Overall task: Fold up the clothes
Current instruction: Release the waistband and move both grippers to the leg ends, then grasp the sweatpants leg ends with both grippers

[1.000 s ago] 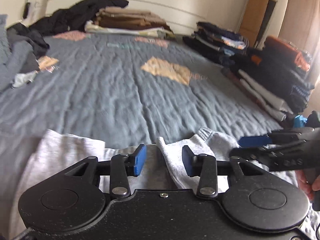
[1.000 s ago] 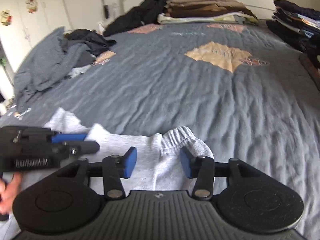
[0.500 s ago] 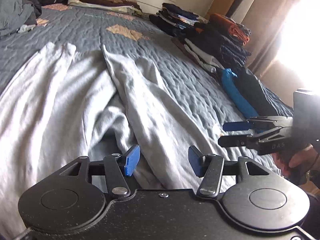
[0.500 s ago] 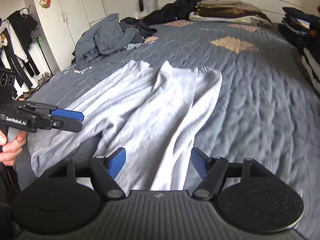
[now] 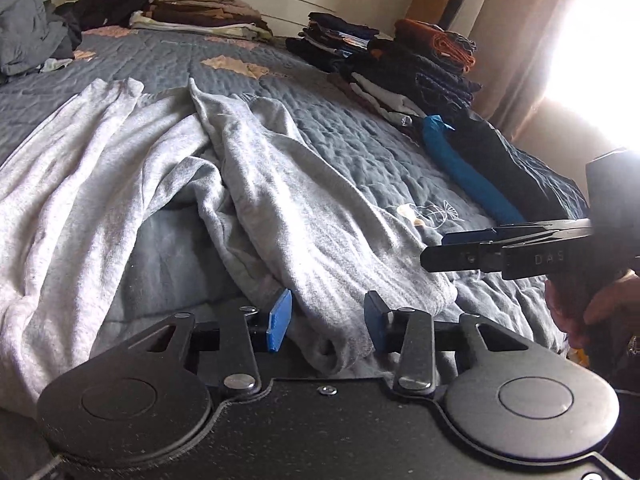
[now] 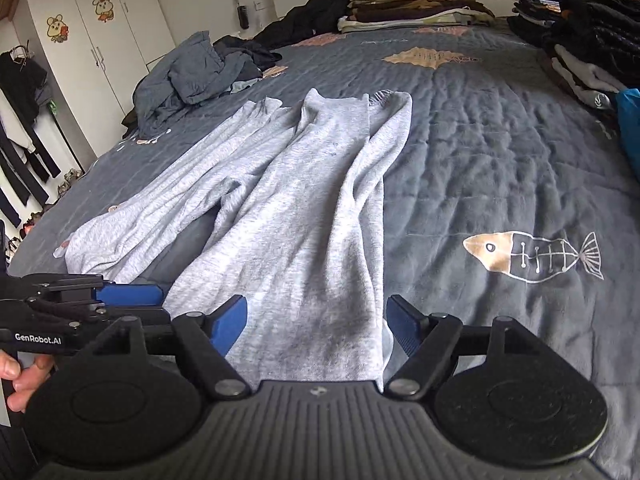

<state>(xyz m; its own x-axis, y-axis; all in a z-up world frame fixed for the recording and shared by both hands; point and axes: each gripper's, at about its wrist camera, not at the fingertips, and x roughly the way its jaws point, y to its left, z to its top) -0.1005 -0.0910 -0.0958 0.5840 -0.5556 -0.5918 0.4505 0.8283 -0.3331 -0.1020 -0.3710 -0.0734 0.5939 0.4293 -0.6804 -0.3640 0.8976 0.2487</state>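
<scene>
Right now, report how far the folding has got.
Done: folded stacks sit by the headboard and more piles along the bed's side. In hand: grey sweatpants lie spread lengthwise on the bedspread, unfolded; the left hand-held gripper and right hand-held gripper are both open at their near end. Left: folding them, then the crumpled heap.

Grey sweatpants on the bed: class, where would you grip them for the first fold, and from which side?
Grip the grey sweatpants at the near ends of the two legs, coming from the foot of the bed. The legs run lengthwise away, and the open left gripper and right gripper already straddle the near cloth.
</scene>
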